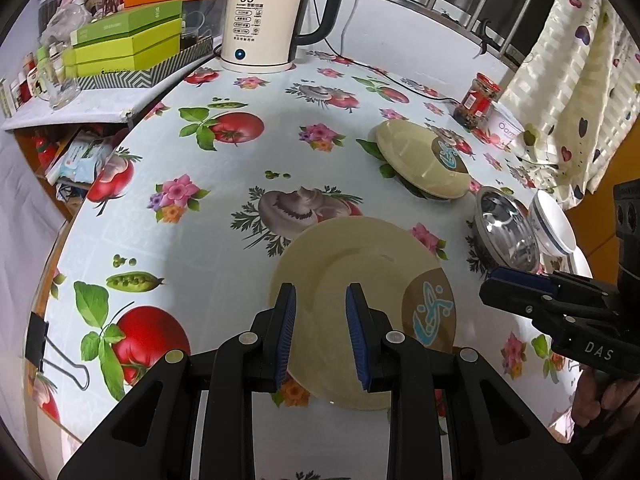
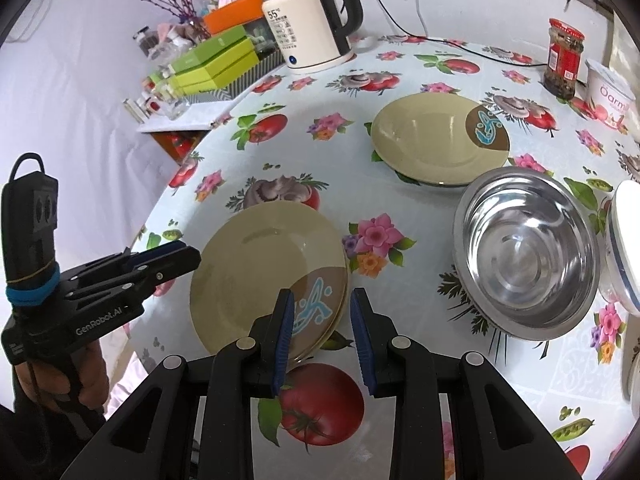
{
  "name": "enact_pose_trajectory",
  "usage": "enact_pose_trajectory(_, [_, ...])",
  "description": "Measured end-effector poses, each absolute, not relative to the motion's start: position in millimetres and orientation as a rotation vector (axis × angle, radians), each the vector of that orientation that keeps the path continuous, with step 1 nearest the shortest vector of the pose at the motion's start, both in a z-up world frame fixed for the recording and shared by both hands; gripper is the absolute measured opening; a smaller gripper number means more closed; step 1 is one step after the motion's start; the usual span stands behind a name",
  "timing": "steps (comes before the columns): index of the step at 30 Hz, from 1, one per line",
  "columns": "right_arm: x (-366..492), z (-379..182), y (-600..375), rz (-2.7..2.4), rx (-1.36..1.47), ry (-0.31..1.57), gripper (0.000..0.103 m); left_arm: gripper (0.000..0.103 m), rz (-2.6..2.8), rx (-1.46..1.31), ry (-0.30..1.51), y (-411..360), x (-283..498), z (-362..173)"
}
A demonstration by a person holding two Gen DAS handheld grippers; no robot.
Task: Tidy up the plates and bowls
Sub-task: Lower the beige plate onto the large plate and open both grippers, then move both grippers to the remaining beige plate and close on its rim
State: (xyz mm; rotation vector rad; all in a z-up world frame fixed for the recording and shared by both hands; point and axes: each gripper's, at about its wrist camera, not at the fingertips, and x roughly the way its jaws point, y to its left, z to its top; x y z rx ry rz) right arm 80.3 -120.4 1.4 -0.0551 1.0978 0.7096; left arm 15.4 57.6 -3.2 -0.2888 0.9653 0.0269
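1. Near plate stack (image 1: 360, 280) lies flat on the tablecloth (image 1: 224, 208), right under my left gripper (image 1: 321, 334), its rim beside my right gripper (image 2: 322, 338).
2. Far plate (image 2: 432, 140) sits well beyond; steel bowl (image 2: 524, 252) is right of it, white bowl (image 2: 624, 248) touching that.
3. Left gripper: jaws partly spread, holding nothing.
4. Right gripper: jaws partly spread, empty, above the tablecloth.

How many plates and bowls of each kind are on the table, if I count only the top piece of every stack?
Beige plates: 2
Steel bowls: 1
White bowls with a blue line: 1
Total: 4. Pieces hidden beneath these are not counted.
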Motion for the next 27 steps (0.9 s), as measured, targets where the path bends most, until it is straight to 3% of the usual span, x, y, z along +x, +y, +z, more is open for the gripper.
enact_pose_trajectory(27, [118, 33, -136, 0.688, -0.035, 1.014, 0.038, 0.027, -0.040, -0.226, 0.929, 30, 66, 21])
